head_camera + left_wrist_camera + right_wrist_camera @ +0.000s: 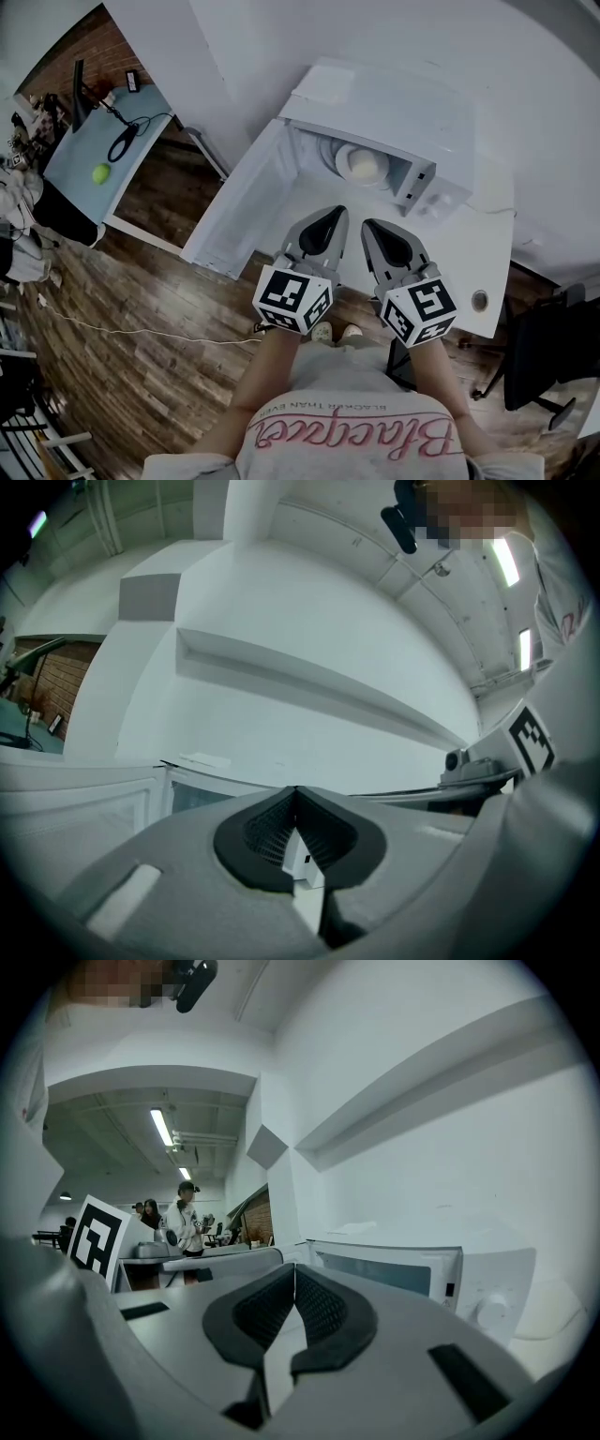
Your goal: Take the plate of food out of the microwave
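Both grippers level in front of the open microwave (394,112). The left gripper (332,216) and right gripper (374,226) sit side by side, each with its jaws closed tip to tip and nothing between them. The plate (349,150) lies inside the cavity, ahead of and beyond both sets of fingertips, not yet touched. On it rests a pale rounded piece of food (364,167); what kind it is cannot be told. The door (239,211) hangs open to the left of the left gripper, so the approach is unobstructed.

The step in hand appears to be the reach. To do it well, the jaws should part before entering. The rim should be taken at its near edge, and the plate drawn out level so that the food does not slide. The table (487,234) below gives room to set it down.
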Demonstrator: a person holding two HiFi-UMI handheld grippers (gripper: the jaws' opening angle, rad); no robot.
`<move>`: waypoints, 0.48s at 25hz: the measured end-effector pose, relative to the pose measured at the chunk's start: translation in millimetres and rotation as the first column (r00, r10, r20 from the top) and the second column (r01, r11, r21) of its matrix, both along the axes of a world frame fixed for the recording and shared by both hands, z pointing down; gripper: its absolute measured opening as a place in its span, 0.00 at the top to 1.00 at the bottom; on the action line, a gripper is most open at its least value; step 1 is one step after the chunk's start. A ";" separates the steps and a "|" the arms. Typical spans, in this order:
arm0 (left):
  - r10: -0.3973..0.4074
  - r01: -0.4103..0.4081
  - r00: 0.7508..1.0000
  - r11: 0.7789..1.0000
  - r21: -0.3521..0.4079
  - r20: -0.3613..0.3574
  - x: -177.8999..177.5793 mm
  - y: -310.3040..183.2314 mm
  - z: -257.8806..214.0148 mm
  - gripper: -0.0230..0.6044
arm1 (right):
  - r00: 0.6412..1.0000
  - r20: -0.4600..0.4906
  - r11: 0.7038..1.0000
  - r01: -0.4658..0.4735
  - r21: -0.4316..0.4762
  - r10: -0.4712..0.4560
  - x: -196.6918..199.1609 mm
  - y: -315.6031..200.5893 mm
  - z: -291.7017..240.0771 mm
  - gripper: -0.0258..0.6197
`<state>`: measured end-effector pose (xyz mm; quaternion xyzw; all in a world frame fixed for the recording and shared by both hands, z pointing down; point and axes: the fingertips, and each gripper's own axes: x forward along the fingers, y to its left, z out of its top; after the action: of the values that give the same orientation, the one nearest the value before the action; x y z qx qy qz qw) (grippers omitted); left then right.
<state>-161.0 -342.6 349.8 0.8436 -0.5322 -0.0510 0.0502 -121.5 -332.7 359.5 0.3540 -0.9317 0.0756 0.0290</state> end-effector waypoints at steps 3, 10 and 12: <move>-0.008 0.008 1.000 1.000 -0.004 0.009 7.9 -4.4 1.5 0.95 | 1.000 0.013 1.000 0.008 -0.016 -0.008 10.2 -6.1 -0.1 0.94; -0.036 0.037 0.999 0.999 -0.029 0.020 22.2 -11.6 10.2 0.95 | 0.996 0.071 0.998 -0.050 -0.034 0.052 41.6 -21.9 0.2 0.94; -0.043 0.043 0.999 0.999 -0.033 0.021 25.0 -12.4 12.1 0.95 | 0.997 0.070 0.998 -0.036 -0.043 0.039 43.4 -22.3 3.9 0.94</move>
<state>-136.0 -355.0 361.9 0.8315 -0.5515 -0.0344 0.0578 -78.1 -355.0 363.4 0.3679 -0.9236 0.1082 0.0018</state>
